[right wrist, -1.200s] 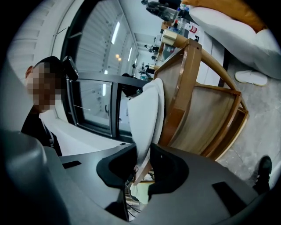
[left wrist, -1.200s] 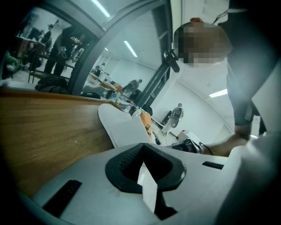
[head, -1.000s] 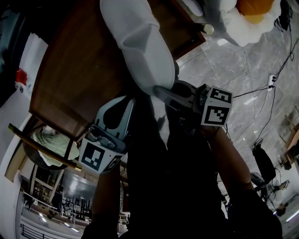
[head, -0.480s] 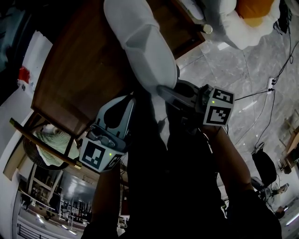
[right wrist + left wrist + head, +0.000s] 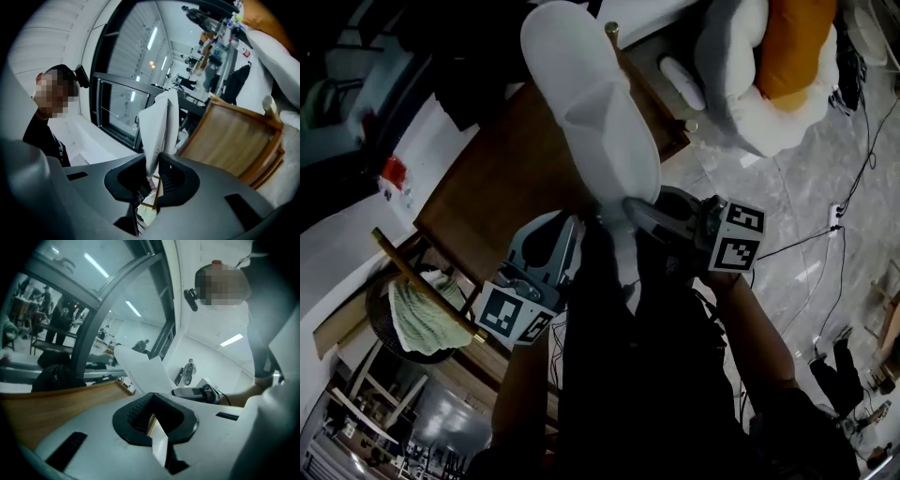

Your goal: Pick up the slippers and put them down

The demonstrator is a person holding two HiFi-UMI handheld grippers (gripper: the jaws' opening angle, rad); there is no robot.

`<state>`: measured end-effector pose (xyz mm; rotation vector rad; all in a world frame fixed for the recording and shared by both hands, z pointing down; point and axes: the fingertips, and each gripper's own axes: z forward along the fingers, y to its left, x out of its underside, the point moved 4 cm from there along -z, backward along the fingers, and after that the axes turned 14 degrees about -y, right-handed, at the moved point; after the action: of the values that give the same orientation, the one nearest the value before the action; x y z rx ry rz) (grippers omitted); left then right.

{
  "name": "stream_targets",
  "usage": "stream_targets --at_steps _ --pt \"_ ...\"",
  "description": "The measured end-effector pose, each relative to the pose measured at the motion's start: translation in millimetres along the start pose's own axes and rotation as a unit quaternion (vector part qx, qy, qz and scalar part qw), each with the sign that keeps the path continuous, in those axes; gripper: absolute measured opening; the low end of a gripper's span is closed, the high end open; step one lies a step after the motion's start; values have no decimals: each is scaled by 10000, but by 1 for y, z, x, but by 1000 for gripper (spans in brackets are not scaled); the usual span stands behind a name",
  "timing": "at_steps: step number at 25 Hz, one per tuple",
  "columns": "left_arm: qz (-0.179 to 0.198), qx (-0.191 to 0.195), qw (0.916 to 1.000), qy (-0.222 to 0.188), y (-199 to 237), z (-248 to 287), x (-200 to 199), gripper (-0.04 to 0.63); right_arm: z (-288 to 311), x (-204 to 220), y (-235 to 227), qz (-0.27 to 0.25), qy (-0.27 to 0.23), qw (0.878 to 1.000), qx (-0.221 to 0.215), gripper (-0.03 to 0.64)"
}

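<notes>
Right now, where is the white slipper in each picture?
Head view: the white slipper is top middle, over the wooden table.
Left gripper view: slipper in the middle, table at its left.
Right gripper view: slipper in the middle, standing upright, table at its right.
Shared landmark: the wooden table.

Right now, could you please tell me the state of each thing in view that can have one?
white slipper: held up in the air above the wooden table, gripped from both sides.
left gripper: shut on the white slipper.
right gripper: shut on the white slipper, jaws having just been closing.
basket: holding a crumpled green cloth.
plush toy: lying beside the wooden table.
</notes>
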<state>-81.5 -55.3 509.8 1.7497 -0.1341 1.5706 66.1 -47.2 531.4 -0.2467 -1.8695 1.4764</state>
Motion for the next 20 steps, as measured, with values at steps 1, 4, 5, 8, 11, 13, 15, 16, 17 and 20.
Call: stream_targets --at_steps 1,4,5,8,11,13,15,16,17,20 --pt "63 34 10000 -66 -4 0 -14 11 3 -8 13 -101 -32 9999 -74 77" --pt "324 204 9989 -277 -19 4 -57 11 11 -38 53 -488 -137 9982 -305 77" --pt "453 282 9978 -397 -21 10 -72 11 15 -51 64 -646 -192 9969 -418 75" --pt "852 500 9919 -794 -25 27 -117 11 30 -90 93 -1077 -413 9902 -783 74" --pt "968 588 9879 -1061 -38 27 -157 11 32 -112 132 -1315 -561 9848 -983 72" --pt "965 619 9852 -1276 -47 26 -183 11 33 -124 157 -1498 -640 9804 -1110 71" --pt "1051 655 9812 -1478 -54 25 -205 11 35 -135 179 -1695 -723 9749 -1251 71" --pt "1099 680 9791 -1572 -58 25 -215 11 36 -140 189 -1775 -772 9719 -1338 69" --pt "1146 712 9767 -1666 -62 26 -225 11 38 -147 199 -1861 -828 9684 -1436 67" --pt "1319 847 9690 -1907 -77 27 -254 11 45 -170 233 -2164 -985 9553 -1759 67"
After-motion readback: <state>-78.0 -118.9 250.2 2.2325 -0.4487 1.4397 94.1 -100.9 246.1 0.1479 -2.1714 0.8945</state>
